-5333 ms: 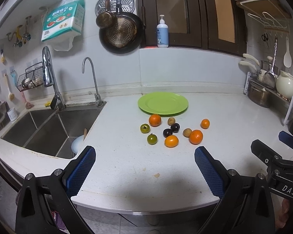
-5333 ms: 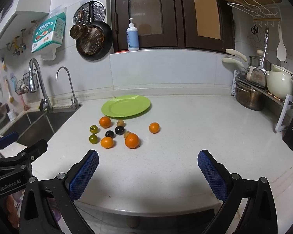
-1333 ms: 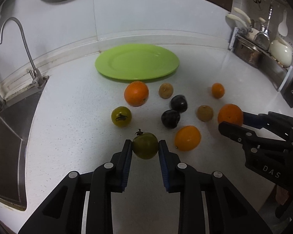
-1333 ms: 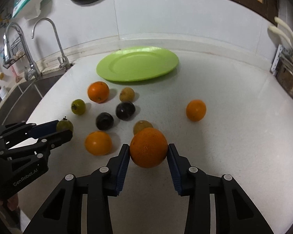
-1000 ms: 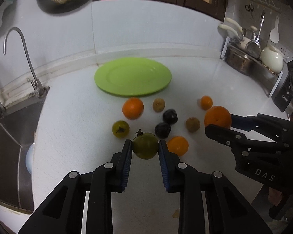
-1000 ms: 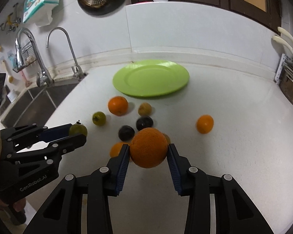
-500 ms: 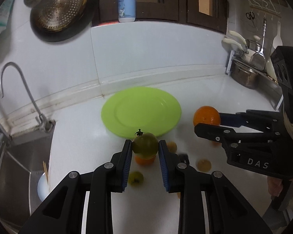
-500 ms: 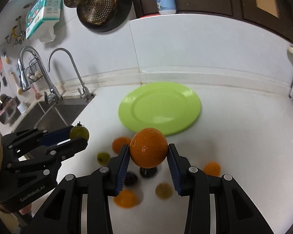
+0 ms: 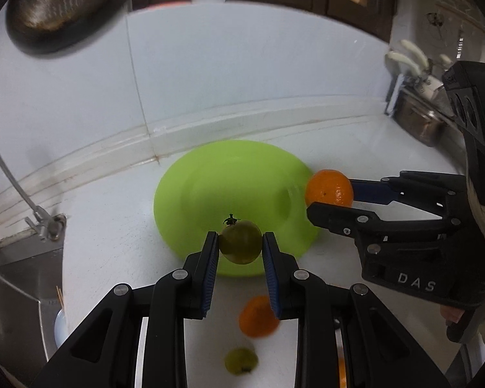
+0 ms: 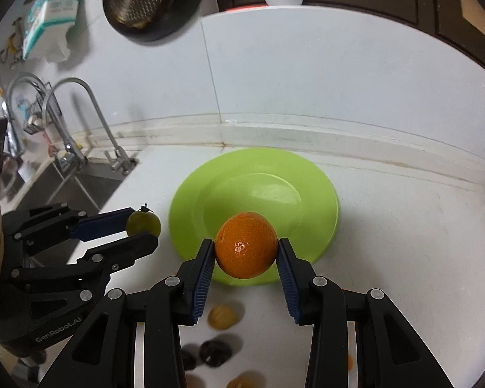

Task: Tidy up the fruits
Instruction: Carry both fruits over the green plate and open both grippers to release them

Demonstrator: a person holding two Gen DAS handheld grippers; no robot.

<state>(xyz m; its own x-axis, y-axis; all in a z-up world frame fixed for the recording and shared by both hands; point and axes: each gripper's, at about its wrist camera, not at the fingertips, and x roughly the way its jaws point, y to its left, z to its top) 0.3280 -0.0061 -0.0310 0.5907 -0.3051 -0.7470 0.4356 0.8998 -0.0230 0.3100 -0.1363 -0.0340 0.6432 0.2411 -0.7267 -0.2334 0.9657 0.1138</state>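
**Both grippers carry fruit above the green plate**

At the 9 o'clock side of the scene, a sink (image 10: pixel 80 187) with curved taps (image 10: pixel 80 103) sits beside the white counter (image 10: pixel 404 226). The left gripper (image 9: pixel 240 247) is clamped on a green tomato (image 9: pixel 240 242), its blue pads pressing either side and the dark stem pointing to 12 o'clock. In the left wrist view the tomato hangs over the plate's 6 o'clock rim; seen from the right wrist camera, the same gripper (image 10: pixel 144 226) and tomato (image 10: pixel 144 223) sit just off the plate's 9 o'clock edge.

The green plate (image 9: pixel 210 174) lies flat on the counter near the backsplash, nothing resting on it.

The right gripper (image 10: pixel 246 253) is closed around a large orange (image 10: pixel 246 245), held in front of the plate's 6 o'clock rim in its own view. From the left wrist camera, that gripper (image 9: pixel 329 194) and orange (image 9: pixel 329 189) appear at the plate's 3 o'clock edge.

Loose fruit lies on the counter below the grippers, blurred: an orange fruit (image 9: pixel 258 316) and a small green one (image 9: pixel 241 360) at 6 o'clock in the left view; a brownish fruit (image 10: pixel 222 316) and dark round fruits (image 10: pixel 215 352) at 6 o'clock in the right view. A dark pan (image 10: pixel 152 0) hangs on the wall at 11 o'clock.
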